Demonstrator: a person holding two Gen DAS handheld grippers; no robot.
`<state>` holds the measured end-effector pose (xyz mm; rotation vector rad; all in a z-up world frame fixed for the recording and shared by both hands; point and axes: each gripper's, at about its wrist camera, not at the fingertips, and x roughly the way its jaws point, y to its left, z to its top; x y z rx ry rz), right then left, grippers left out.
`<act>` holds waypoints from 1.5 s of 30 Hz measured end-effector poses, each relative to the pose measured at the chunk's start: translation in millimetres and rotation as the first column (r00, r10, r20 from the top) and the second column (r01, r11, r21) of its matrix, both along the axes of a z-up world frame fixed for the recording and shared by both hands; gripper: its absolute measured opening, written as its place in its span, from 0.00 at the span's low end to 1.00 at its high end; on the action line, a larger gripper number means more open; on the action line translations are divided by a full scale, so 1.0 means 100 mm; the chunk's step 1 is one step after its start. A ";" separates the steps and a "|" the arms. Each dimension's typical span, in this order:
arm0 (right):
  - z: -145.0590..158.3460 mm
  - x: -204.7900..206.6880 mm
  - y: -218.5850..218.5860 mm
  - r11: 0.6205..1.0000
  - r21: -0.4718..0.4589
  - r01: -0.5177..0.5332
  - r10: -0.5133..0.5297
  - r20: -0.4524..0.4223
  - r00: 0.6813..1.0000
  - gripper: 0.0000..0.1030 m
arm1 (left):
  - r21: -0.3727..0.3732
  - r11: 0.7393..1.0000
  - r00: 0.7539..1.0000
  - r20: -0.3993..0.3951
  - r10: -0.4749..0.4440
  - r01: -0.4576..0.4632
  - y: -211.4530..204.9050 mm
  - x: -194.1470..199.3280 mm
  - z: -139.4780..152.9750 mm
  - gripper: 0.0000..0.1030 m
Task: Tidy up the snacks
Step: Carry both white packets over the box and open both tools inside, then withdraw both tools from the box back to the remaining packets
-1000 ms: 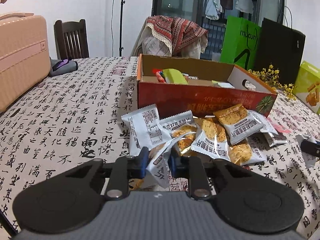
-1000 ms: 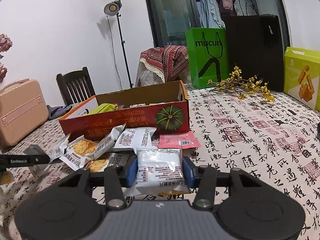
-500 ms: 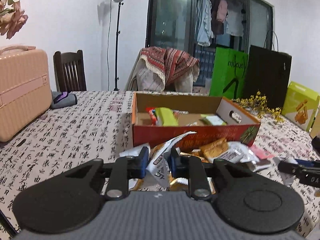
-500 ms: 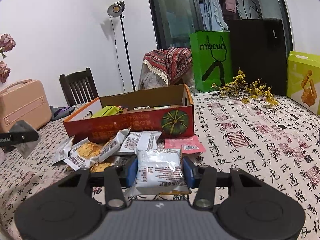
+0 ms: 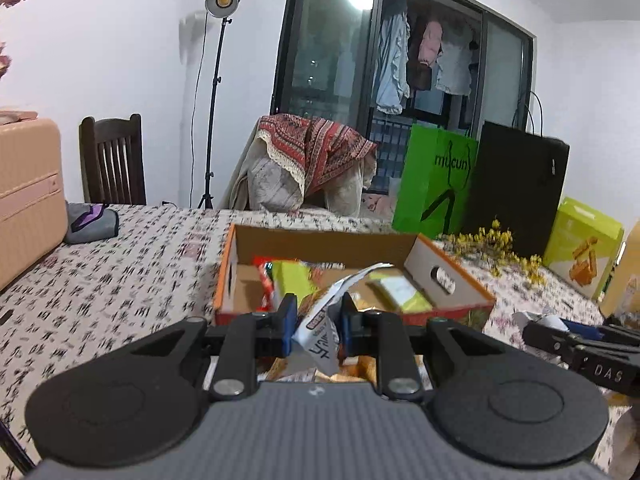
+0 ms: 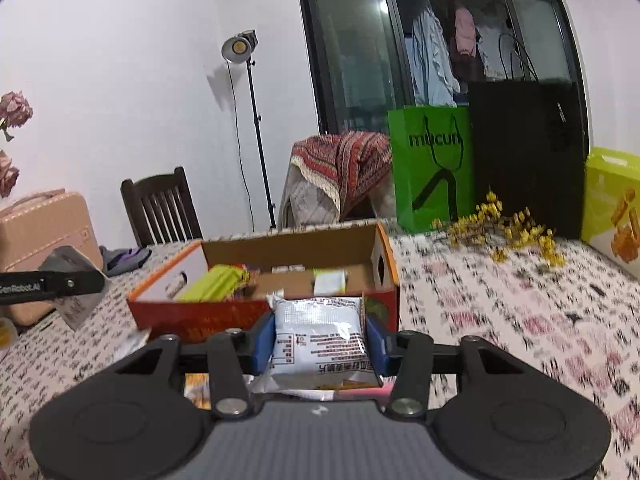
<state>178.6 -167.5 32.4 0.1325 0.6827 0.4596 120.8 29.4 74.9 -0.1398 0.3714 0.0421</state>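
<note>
My left gripper (image 5: pixel 317 314) is shut on a crumpled white snack packet (image 5: pixel 322 332), held in the air just in front of the open cardboard box (image 5: pixel 448 276). My right gripper (image 6: pixel 320 334) is shut on a flat white snack packet (image 6: pixel 320 336), held above the table by the box's near right corner (image 6: pixel 386 256). The box holds green and red snack packs (image 5: pixel 288 280). More packets lie on the table under both grippers, mostly hidden. The right gripper shows at the left wrist view's right edge (image 5: pixel 580 350), and the left gripper with its packet shows at the right wrist view's left edge (image 6: pixel 60 282).
A pink suitcase (image 5: pixel 28 192) stands at the left on the calligraphy-print tablecloth (image 5: pixel 120 272). A green bag (image 5: pixel 436 184), a black bag (image 5: pixel 516 188), yellow flowers (image 5: pixel 492 248) and a yellow-green carton (image 5: pixel 580 252) stand at the back right. A grey pouch (image 5: pixel 90 222) lies near a chair (image 5: pixel 112 160).
Both grippers have risen off the snack pile with their packets and moved toward the box. The loose pile has dropped out of sight below them.
</note>
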 end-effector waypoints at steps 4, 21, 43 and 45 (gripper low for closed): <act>0.05 0.25 0.11 1.000 -0.011 0.007 -0.007 0.013 1.000 0.45 | -0.029 1.000 1.000 0.007 0.010 -0.009 -0.01 0.25 0.11 0.21; -0.16 1.39 0.58 0.999 0.021 0.025 -0.024 -0.049 0.998 0.45 | -0.060 0.994 0.995 -0.023 0.093 -0.094 0.03 1.41 0.12 0.21; -0.79 1.50 0.66 0.996 -0.082 0.029 -0.037 -0.095 0.995 0.62 | -0.043 0.992 0.993 -0.037 0.113 -0.115 0.16 1.64 -0.34 0.50; -0.78 1.49 0.67 0.997 -0.080 0.024 -0.031 -0.086 0.996 0.84 | -0.043 0.990 0.991 -0.021 0.135 -0.136 0.16 1.60 -0.33 0.84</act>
